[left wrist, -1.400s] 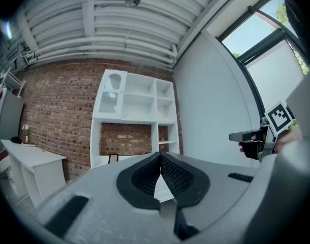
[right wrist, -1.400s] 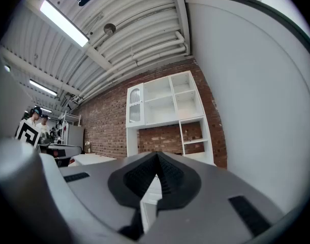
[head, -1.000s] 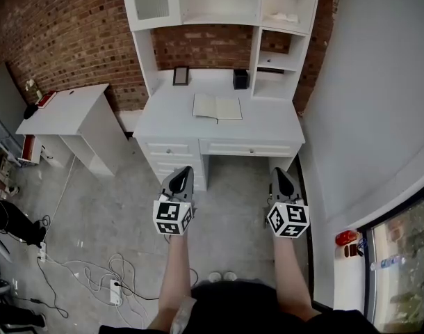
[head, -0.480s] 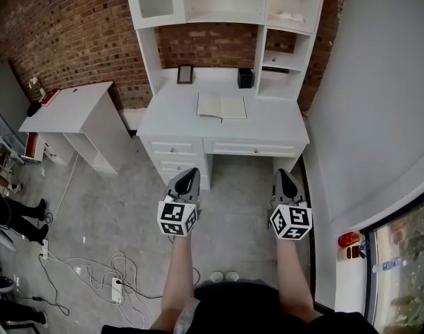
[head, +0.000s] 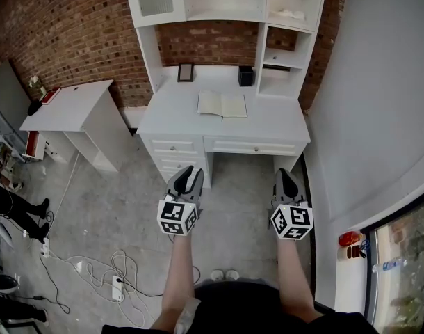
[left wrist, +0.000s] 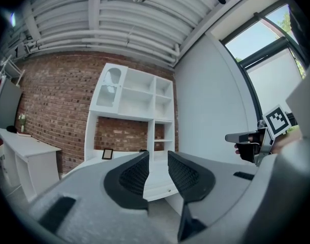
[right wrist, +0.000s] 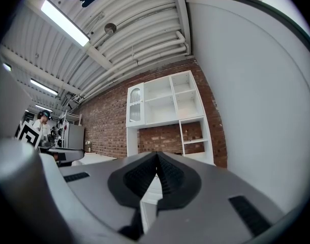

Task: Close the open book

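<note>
An open book (head: 222, 105) lies flat on the white desk (head: 267, 125) against the brick wall, pages up. Both grippers hang level over the floor, well short of the desk. My left gripper (head: 188, 177) has its jaws parted and opening, with nothing between them; the same gap shows in the left gripper view (left wrist: 158, 162). My right gripper (head: 288, 177) is shut and holds nothing, its pads meeting in the right gripper view (right wrist: 156, 162).
On the desk stand a small picture frame (head: 185, 72) and a black box (head: 245, 76), under a white hutch (head: 226, 5). A second white table (head: 73, 113) stands to the left. Cables and a power strip (head: 115, 292) lie on the floor.
The left gripper's jaws have parted from shut. The view shifted slightly between the earliest frame and now; both grippers stay about where they were.
</note>
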The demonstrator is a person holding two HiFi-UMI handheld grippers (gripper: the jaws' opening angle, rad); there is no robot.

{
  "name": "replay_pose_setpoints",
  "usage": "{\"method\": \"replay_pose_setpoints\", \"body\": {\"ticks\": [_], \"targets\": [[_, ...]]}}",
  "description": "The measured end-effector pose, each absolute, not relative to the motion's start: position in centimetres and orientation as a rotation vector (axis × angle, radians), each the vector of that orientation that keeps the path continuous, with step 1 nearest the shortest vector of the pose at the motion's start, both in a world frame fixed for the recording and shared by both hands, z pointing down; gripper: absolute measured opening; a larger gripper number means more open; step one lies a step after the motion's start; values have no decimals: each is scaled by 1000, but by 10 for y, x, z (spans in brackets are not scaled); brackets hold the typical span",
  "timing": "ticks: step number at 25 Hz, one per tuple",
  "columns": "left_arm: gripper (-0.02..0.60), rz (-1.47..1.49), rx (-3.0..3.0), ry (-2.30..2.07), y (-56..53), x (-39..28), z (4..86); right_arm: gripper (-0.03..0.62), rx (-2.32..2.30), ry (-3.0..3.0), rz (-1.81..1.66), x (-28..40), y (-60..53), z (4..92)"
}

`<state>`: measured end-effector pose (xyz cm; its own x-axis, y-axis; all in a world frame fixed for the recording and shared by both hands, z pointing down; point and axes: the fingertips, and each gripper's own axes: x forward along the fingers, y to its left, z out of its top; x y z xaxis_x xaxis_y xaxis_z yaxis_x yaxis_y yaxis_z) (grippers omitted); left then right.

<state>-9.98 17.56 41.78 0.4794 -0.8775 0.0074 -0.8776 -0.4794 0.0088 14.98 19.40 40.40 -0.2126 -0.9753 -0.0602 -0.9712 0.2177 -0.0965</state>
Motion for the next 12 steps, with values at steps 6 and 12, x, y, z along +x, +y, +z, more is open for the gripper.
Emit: {"method": "replay_pose_setpoints", "body": {"ticks": [6, 12], "targets": [[155, -9, 2672, -1626, 178, -99, 420, -2, -1889, 2365, -60, 156, 196, 406], [190, 19, 2646, -1646, 181, -93, 423, -2, -1870, 2377, -77, 163, 193, 404]]}}
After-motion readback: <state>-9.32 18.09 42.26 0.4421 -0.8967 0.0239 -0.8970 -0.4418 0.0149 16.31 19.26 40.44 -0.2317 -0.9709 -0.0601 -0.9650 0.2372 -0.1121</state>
